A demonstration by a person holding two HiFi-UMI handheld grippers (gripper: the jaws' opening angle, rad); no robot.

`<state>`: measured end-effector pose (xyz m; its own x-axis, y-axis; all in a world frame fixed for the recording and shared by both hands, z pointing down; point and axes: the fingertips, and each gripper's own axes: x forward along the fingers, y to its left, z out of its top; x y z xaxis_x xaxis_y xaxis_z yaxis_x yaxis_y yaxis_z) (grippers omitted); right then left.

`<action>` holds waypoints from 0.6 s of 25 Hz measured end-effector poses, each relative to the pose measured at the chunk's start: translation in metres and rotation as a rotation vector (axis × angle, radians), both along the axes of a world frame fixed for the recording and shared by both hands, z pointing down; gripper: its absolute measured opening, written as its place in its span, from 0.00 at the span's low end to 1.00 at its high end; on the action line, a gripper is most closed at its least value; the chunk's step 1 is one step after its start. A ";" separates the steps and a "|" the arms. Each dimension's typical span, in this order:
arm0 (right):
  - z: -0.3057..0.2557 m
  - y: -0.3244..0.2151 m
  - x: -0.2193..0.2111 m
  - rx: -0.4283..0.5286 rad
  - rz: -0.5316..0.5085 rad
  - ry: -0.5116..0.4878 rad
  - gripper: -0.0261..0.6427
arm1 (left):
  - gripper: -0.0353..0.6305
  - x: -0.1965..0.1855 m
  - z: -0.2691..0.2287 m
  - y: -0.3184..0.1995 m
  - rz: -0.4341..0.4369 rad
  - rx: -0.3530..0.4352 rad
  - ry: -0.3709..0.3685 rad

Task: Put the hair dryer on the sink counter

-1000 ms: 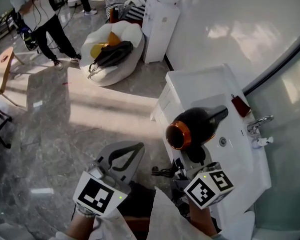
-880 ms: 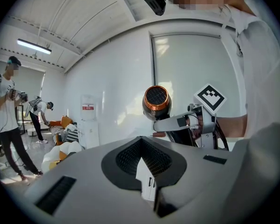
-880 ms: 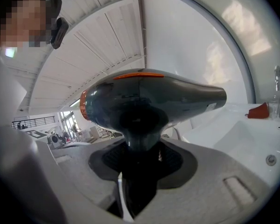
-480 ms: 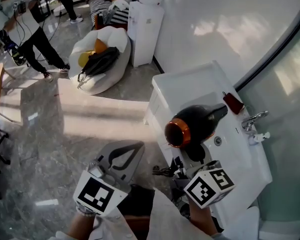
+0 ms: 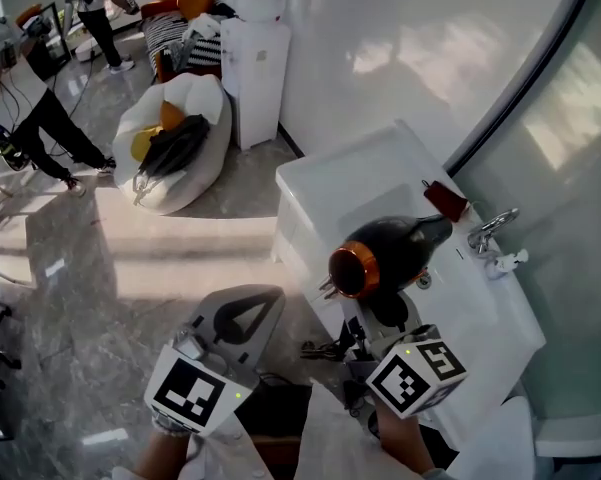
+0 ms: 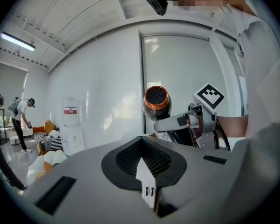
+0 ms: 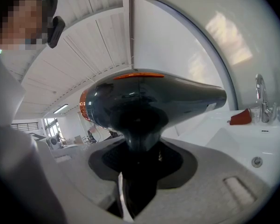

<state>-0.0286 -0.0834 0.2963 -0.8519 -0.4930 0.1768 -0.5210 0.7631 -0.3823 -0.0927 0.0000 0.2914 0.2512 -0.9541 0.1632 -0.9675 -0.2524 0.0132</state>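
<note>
The hair dryer [image 5: 390,253] is up in the air over the white sink counter [image 5: 345,183], not set down on it. It is dark and glossy with an orange ring round its rear end. It lies roughly level above the basin, nozzle aimed toward the back of the counter and rear end sticking out past the front edge. Its handle hangs straight down into the right gripper [image 5: 388,318], whose two fingers are clamped on that handle from either side. The right gripper view shows the handle filling the gap between them.

Past the nozzle, at the back of the counter, sits a small dark red object [image 5: 445,200], and just beside it stand the chrome faucet [image 5: 488,230] and a little white bottle [image 5: 510,260]. The drain [image 7: 256,161] shows in the basin below the dryer.

The left gripper [image 6: 146,190] is off to the left, over the grey floor [image 5: 70,298] and well apart from the dryer. Its fingers are pressed together with nothing between them.

Further back a white beanbag [image 5: 155,168] carries a black bag [image 5: 175,140], next to a white water dispenser [image 5: 255,68]. A person [image 5: 25,88] stands at the far left of the room.
</note>
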 end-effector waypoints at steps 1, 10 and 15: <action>-0.001 -0.003 0.002 0.004 0.012 -0.001 0.29 | 0.06 0.001 -0.001 -0.004 0.011 0.004 -0.001; 0.000 -0.031 0.009 0.009 0.129 0.005 0.29 | 0.06 0.001 0.001 -0.044 0.136 0.019 0.004; 0.004 -0.054 -0.002 0.003 0.187 0.009 0.29 | 0.06 -0.012 0.001 -0.074 0.203 0.030 0.004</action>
<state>-0.0308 -0.1372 0.2999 -0.7434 -0.6434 0.1827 -0.6577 0.6535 -0.3747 -0.1049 -0.0738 0.2922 0.4397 -0.8881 0.1339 -0.8965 -0.4429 0.0066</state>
